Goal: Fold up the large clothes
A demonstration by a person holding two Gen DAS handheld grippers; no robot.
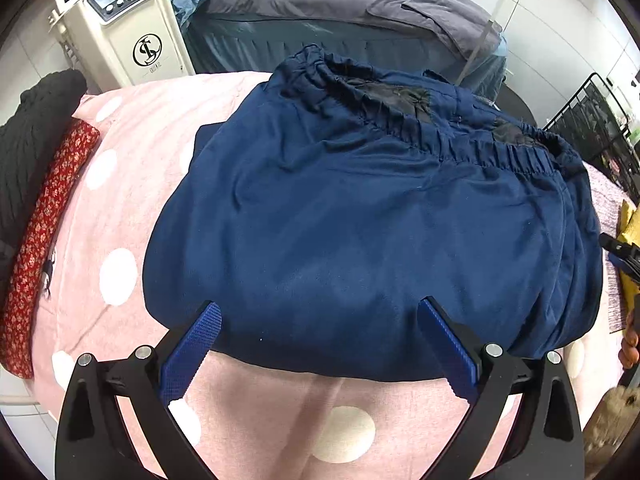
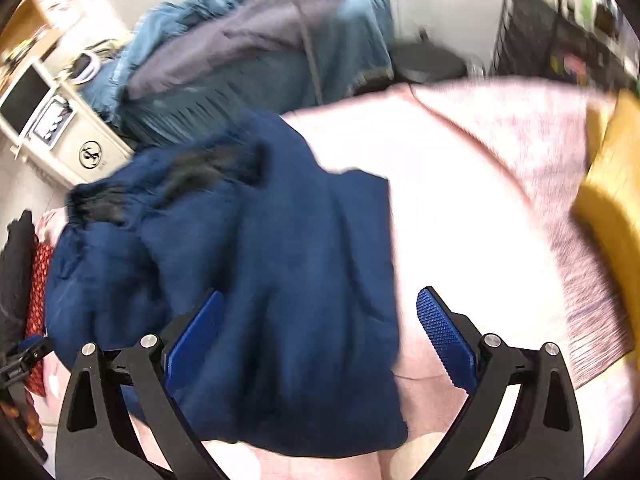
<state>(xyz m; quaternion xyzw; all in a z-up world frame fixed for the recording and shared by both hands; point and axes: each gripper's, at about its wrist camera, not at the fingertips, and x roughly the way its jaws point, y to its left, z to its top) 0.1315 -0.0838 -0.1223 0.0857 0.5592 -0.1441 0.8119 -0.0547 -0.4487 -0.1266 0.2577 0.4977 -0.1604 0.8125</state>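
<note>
A navy blue garment [image 1: 360,220] with an elastic waistband lies folded on a pink sheet with white dots [image 1: 132,184]. My left gripper [image 1: 318,314] is open just above the garment's near edge, with nothing between its blue pads. In the blurred right wrist view the same navy garment [image 2: 256,280] lies to the left. My right gripper [image 2: 320,304] hangs wide open over the garment's right edge and the pink sheet [image 2: 460,220], holding nothing. The right gripper's tip also shows in the left wrist view at the right edge [image 1: 622,254].
A red patterned cloth [image 1: 44,240] and a black cloth [image 1: 32,152] lie at the sheet's left edge. A white machine [image 1: 128,28] and a grey-blue bed [image 1: 340,12] stand behind. A yellow cloth [image 2: 612,200] lies at right, near a black wire rack [image 1: 596,120].
</note>
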